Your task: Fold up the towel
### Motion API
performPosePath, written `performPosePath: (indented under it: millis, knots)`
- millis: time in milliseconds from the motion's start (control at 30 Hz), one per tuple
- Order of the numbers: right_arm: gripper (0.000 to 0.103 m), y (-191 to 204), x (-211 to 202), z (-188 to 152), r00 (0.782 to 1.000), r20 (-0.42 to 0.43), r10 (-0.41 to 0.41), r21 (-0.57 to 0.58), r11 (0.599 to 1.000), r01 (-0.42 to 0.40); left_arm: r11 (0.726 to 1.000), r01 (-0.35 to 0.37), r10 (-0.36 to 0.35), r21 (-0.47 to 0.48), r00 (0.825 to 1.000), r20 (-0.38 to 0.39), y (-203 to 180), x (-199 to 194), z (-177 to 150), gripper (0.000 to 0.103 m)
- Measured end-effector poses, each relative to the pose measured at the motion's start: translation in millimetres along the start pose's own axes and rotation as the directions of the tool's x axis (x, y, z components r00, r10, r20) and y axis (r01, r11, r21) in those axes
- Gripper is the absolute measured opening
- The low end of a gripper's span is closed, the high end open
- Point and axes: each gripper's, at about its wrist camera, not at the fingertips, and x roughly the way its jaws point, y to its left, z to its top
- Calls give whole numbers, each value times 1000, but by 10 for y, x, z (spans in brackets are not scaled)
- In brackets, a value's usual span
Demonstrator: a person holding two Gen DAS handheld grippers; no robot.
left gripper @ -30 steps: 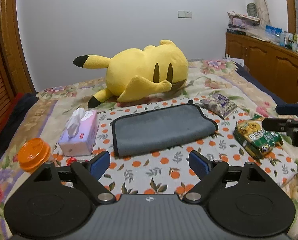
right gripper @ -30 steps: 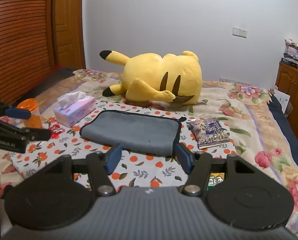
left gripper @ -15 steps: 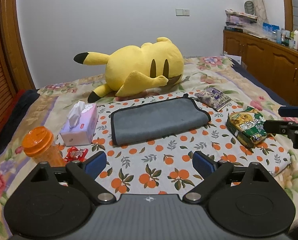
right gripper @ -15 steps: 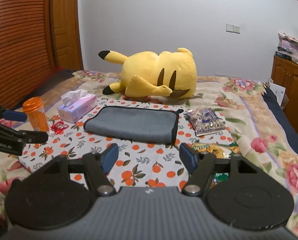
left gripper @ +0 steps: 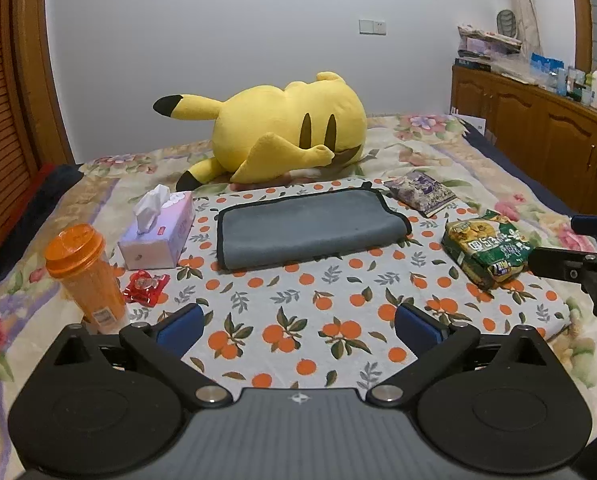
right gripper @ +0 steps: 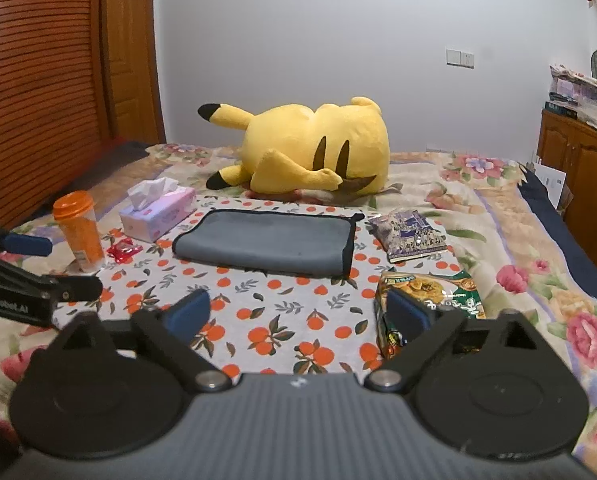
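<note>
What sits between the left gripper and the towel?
Nothing: in the left wrist view only bare orange-print cloth separates the left gripper from the grey towel.

Soft, even indoor light fills both views, moderately bright with a cool cast on the white wall (left gripper: 226, 32). Shadows are faint: a thin dark edge lies under the yellow plush toy (left gripper: 282, 132) and just beside the towel (left gripper: 310, 226) in front of it. No glare shows. Fisheye distortion bows the wooden door (right gripper: 38, 80) far left of the plush toy. Near the lens, the right gripper (right gripper: 298, 312) looks slightly blurred.
</note>
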Motion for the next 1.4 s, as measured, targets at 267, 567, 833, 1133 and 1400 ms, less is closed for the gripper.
performPosePath:
  millis: [267, 567, 833, 1133, 1400]
  knots:
    - [103, 110, -124, -83, 1000, 5, 8, 8, 1000, -8, 1000, -17, 17, -1, 1000, -5, -106, -134, -160, 103]
    - [103, 115, -174, -204, 1000, 3, -1, 39, 999, 1, 999, -38, 38, -2, 999, -14, -184, -206, -369, 103]
    - [103, 101, -186, -293, 1000, -4, -13, 51, 999, 14, 999, -37, 37, 5, 999, -11, -231, -194, -479, 103]
    - [103, 99, -121, -357, 999, -19, -46, 41, 998, 46, 999, -40, 40, -29, 999, -22, -165, -128, -592, 103]
    - [103, 97, -115, -377, 998, -23, -63, 42, 997, 63, 998, -53, 53, -27, 999, 4, -168, -186, -622, 103]
